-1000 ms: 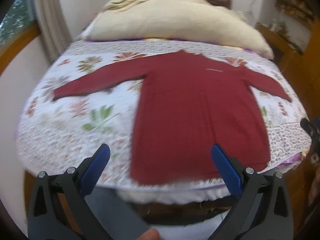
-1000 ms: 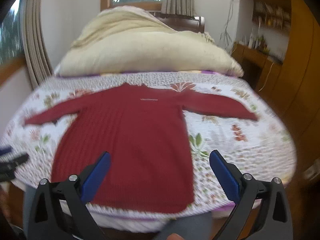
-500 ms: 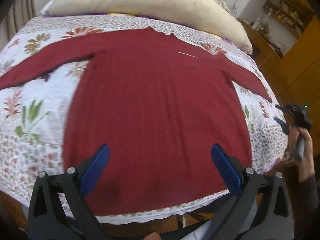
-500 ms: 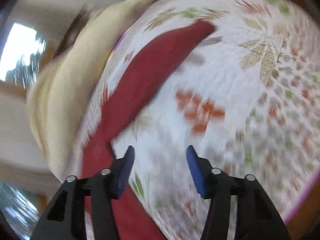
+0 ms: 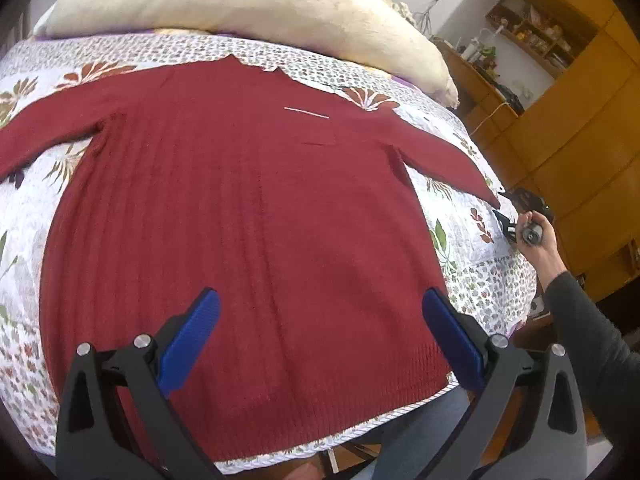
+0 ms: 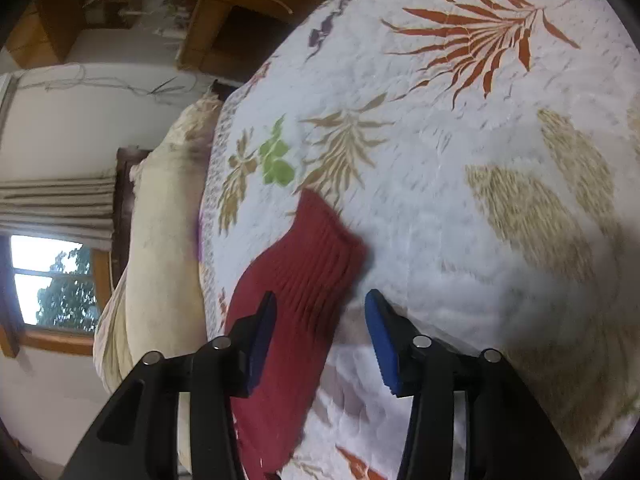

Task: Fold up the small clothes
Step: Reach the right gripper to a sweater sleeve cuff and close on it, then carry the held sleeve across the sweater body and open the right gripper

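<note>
Only right tongs view shows sweater cuff close, jaws apart

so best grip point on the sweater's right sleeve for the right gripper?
Take the cuff, the sleeve's free end, flat on the quilt. Come in low along the sleeve's line from its outer end, one finger sliding under. The right gripper is already open there, jaws either side of the cuff.
</note>
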The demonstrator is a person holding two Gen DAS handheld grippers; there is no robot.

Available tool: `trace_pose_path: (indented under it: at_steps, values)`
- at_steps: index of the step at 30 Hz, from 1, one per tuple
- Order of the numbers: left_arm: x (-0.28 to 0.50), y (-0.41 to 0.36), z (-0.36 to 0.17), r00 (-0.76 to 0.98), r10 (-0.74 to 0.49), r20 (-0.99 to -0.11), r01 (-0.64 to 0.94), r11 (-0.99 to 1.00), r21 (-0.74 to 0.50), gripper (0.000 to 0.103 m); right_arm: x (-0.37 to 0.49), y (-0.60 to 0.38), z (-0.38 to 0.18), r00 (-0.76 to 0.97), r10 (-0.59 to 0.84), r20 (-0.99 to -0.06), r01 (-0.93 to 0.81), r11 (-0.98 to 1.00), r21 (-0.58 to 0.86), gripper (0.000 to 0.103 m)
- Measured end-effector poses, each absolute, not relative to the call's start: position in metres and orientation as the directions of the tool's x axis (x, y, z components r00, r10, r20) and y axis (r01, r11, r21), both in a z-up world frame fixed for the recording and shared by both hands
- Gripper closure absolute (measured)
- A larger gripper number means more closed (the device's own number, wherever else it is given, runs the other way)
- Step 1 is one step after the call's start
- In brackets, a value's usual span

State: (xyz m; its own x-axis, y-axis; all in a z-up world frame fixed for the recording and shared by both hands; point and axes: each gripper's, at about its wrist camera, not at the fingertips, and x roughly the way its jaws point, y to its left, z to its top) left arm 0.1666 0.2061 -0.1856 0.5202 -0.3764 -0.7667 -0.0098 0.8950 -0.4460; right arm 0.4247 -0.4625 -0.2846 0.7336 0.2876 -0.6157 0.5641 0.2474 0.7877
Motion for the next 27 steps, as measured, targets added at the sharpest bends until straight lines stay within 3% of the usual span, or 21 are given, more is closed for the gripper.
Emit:
trace_pose_path:
  at_steps: [9, 10, 12, 18, 23, 27]
  values:
    - [0.181, 0.233, -0.217, 0.47, -0.572, -0.673, -0.119, 0.714, -0.69, 0.003, 0.455, -0.469, -0.292, 0.702, 0.256, -0.664, 0.592, 0.309, 0.744, 0.069]
    - [0.182, 0.234, -0.219, 0.468, -0.576, -0.67, -0.125, 0.708, -0.695, 0.003, 0.459, -0.469, -0.289, 0.701, 0.252, -0.668, 0.59, 0.322, 0.741, 0.08]
    - [0.184, 0.24, -0.223, 0.457, -0.596, -0.66, -0.141, 0.684, -0.715, 0.003, 0.458, -0.466, -0.276, 0.706, 0.228, -0.67, 0.577, 0.363, 0.731, 0.086]
    - [0.186, 0.266, -0.238, 0.486, -0.666, -0.565, -0.195, 0.548, -0.813, 0.003, 0.47, -0.41, -0.181, 0.727, 0.143, -0.672, 0.445, 0.647, 0.619, 0.09]
    - [0.187, 0.283, -0.232, 0.521, -0.646, -0.558, -0.211, 0.535, -0.818, 0.003, 0.482, -0.327, -0.104, 0.752, 0.144, -0.643, 0.28, 0.814, 0.51, 0.091]
    - [0.189, 0.288, -0.212, 0.546, -0.573, -0.611, -0.18, 0.632, -0.754, 0.003, 0.486, -0.254, -0.073, 0.753, 0.158, -0.638, 0.17, 0.891, 0.421, 0.091]
